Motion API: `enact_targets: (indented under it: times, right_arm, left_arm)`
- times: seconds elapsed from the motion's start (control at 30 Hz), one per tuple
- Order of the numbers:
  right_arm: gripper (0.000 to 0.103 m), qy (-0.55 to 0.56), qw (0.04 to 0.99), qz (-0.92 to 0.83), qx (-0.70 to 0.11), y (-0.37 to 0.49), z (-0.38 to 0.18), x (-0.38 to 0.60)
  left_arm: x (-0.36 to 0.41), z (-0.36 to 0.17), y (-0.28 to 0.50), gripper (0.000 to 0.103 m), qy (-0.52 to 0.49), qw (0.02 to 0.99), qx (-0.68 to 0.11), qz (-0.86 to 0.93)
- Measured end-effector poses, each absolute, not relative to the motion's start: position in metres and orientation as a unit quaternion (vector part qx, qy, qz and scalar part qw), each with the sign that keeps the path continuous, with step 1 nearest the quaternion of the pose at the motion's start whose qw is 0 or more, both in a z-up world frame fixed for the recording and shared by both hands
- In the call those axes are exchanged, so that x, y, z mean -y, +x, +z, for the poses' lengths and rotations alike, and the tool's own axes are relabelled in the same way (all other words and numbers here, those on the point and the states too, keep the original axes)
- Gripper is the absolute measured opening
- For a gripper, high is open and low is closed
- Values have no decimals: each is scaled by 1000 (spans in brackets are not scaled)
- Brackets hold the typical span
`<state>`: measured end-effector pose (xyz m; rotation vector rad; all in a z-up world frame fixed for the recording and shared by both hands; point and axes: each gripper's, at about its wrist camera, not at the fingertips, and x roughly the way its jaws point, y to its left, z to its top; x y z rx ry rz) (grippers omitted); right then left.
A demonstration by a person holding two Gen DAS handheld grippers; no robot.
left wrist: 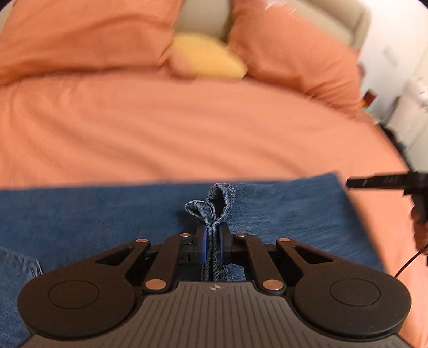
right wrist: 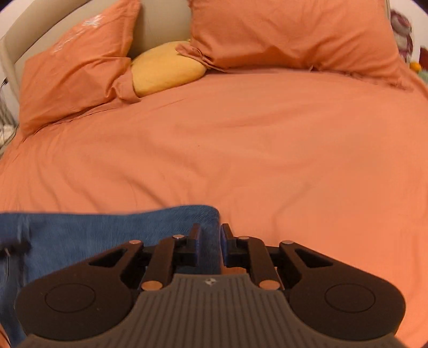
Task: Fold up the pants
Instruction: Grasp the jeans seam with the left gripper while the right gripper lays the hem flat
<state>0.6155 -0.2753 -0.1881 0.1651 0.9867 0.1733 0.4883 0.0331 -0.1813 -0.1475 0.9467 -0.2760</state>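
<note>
Blue denim pants [left wrist: 107,214] lie flat on the orange bed sheet [left wrist: 187,133]. My left gripper [left wrist: 213,234] is shut on a bunched hem of the pants, which sticks up between the pads. In the right wrist view the pants [right wrist: 107,230] fill the lower left. My right gripper [right wrist: 210,235] stands at their right corner, jaws a little apart with denim edge between them; I cannot tell whether they grip it. The right gripper's finger [left wrist: 374,182] shows at the right edge of the left wrist view.
Two orange pillows [right wrist: 77,72] [right wrist: 294,34] and a yellow cushion [right wrist: 165,67] lie at the head of the bed against a beige headboard [right wrist: 163,24]. White furniture [left wrist: 406,80] stands beyond the bed's right side.
</note>
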Motion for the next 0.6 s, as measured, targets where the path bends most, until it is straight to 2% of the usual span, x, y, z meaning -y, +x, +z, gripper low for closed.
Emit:
enact_targets:
  times: [0.17, 0.2, 0.27, 0.33, 0.4, 0.47, 0.53, 0.6]
  right_arm:
    - [6, 82, 863, 67, -494, 640, -223, 260]
    - [2, 82, 859, 64, -501, 645, -229, 260]
    - [0, 78, 856, 56, -508, 651, -238, 258]
    - [0, 69, 855, 54, -510, 654, -239, 256]
    - [0, 57, 853, 51, -516, 651, -234, 253]
    - [4, 47, 851, 54, -521, 644, -225, 254]
    - [8, 41, 852, 63, -518, 630, -213, 258]
    - [10, 46, 846, 80, -525, 611, -202, 266]
  left_arm:
    - [-37, -207, 497, 10, -73, 867, -477, -127]
    - [-37, -210, 498, 11, -71, 866, -477, -129]
    - [-42, -212, 500, 12, -85, 863, -482, -129]
    - [-44, -211, 500, 18, -86, 861, -485, -127]
    - [-46, -207, 498, 20, -90, 858, -491, -122]
    - [-44, -198, 495, 30, -83, 857, -496, -111]
    - [-38, -189, 486, 52, -61, 860, -496, -101]
    - [-32, -180, 471, 55, -38, 863, -493, -107]
